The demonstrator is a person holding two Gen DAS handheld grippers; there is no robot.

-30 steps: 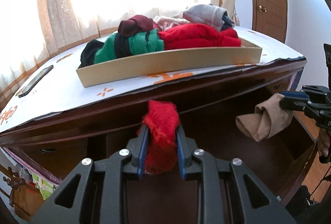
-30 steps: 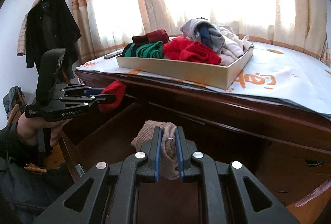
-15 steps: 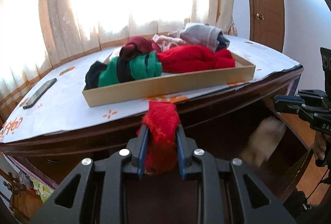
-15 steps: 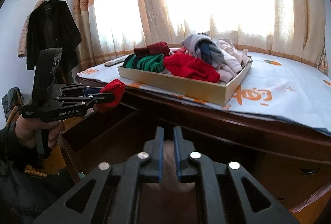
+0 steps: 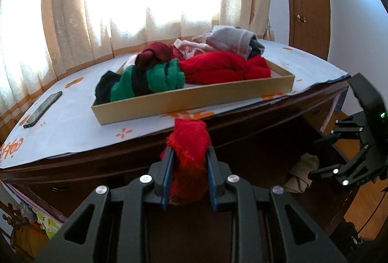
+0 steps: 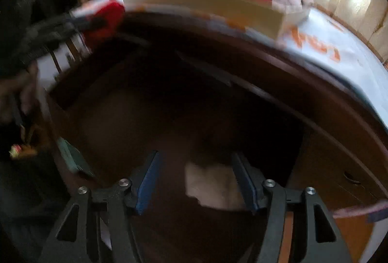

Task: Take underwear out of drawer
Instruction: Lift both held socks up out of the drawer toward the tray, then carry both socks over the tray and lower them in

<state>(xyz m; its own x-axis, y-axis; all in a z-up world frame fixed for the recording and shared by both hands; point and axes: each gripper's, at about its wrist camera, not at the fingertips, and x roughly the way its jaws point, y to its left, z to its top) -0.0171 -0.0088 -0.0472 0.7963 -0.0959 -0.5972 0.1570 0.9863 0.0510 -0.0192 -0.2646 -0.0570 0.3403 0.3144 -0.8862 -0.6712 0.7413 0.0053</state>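
My left gripper (image 5: pixel 189 152) is shut on a red lace underwear (image 5: pixel 190 139), held up in front of the dresser's edge. My right gripper (image 6: pixel 196 161) points down into the open dark wooden drawer (image 6: pixel 169 105), and its jaws are opening. A beige underwear (image 6: pixel 213 187) lies below and between the spread fingers, and the pads do not press on it. The left wrist view shows the right gripper (image 5: pixel 314 157) at the far right, with the beige underwear (image 5: pixel 302 173) resting inside the drawer (image 5: pixel 266 141). The right wrist view is blurred.
A cardboard tray (image 5: pixel 194 98) piled with red, green, grey and pink clothes sits on the white-covered dresser top (image 5: pixel 72 122). A phone (image 5: pixel 42 109) lies at the left of it. Curtained windows stand behind, a brown door (image 5: pixel 310 8) at the right.
My right gripper spread its jaws and let go of the beige underwear, which dropped into the drawer; the gripper tipped downward. My left gripper still holds the red underwear.
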